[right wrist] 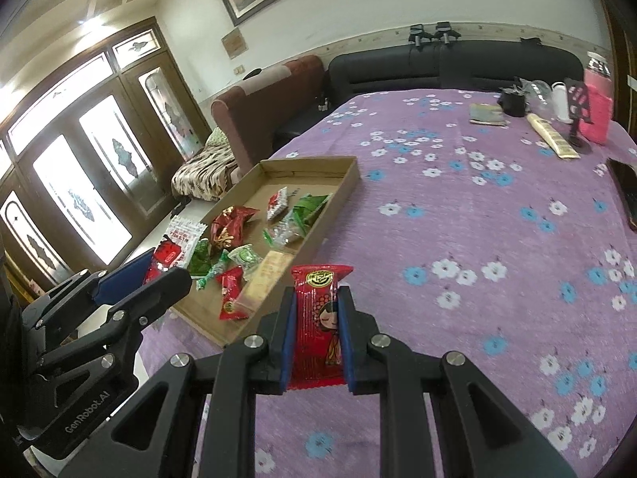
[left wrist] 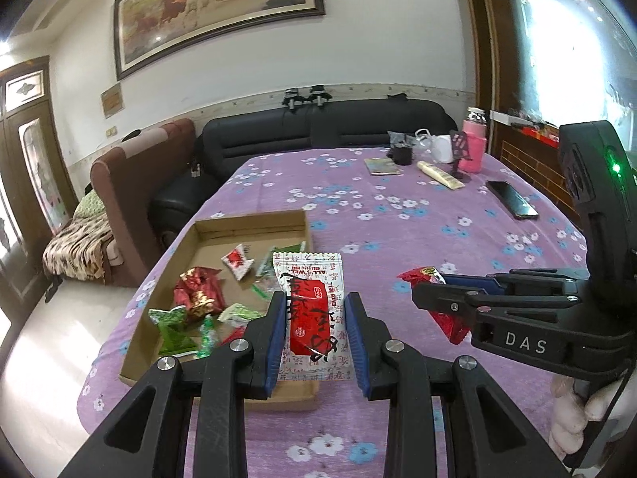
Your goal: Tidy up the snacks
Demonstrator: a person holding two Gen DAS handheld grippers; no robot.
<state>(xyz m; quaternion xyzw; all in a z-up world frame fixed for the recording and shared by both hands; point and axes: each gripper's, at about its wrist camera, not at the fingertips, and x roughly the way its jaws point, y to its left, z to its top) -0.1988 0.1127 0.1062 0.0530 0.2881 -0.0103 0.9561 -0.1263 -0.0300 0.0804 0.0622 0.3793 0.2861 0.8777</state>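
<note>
Left gripper (left wrist: pixel 314 332) clamped on white-and-red packet (left wrist: pixel 312 314), hanging over cardboard tray (left wrist: pixel 254 225) at nine o'clock. Right gripper (right wrist: pixel 317 332), jaws narrow, pinching red snack bar (right wrist: pixel 318 318) above the surface (right wrist: pixel 458 219). Could snag or drop short at the tray wall.

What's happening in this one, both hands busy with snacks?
A person holds a gripper in each hand over a table with a purple floral cloth. The left gripper is shut on a white-and-red snack packet; the right gripper is shut on a red snack packet. A shallow cardboard box beside them already holds several wrapped snacks. Neither packet is in it yet.
</note>
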